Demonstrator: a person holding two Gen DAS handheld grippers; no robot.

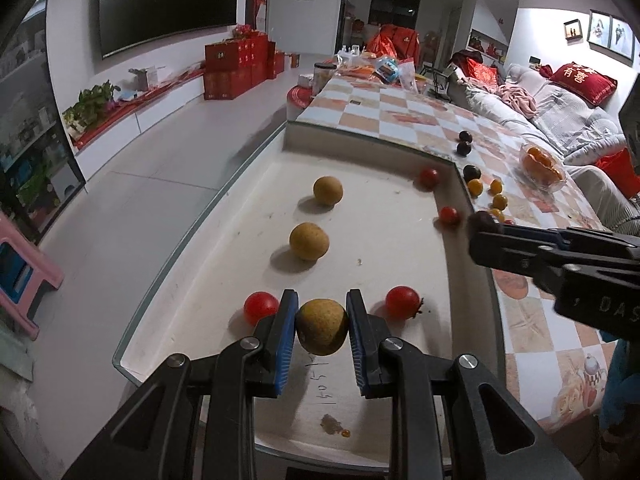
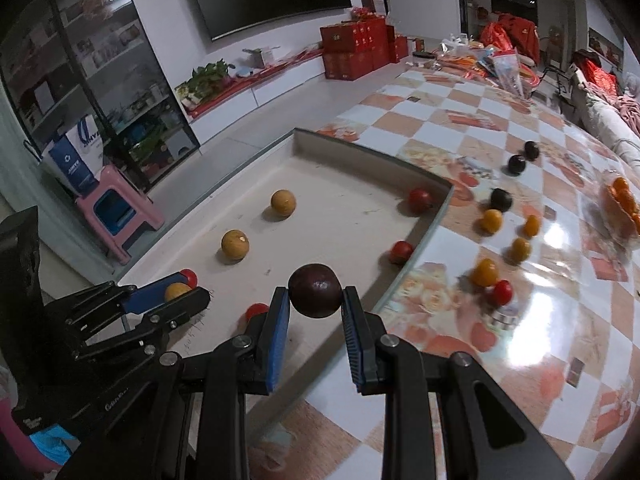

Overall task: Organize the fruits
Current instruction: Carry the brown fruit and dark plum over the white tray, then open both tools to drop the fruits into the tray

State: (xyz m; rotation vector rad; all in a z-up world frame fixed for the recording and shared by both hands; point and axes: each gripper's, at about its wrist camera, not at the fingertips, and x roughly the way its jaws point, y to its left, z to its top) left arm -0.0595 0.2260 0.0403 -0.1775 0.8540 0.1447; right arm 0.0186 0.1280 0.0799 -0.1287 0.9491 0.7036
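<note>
Left wrist: brown fruit [image 1: 321, 327] clamped in left claw [image 1: 322, 320].

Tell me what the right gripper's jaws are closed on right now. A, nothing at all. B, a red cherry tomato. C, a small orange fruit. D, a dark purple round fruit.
D: in the right wrist view the right gripper has its blue pads pressed on either side of a dark purple round fruit, held above the white tray.
</note>
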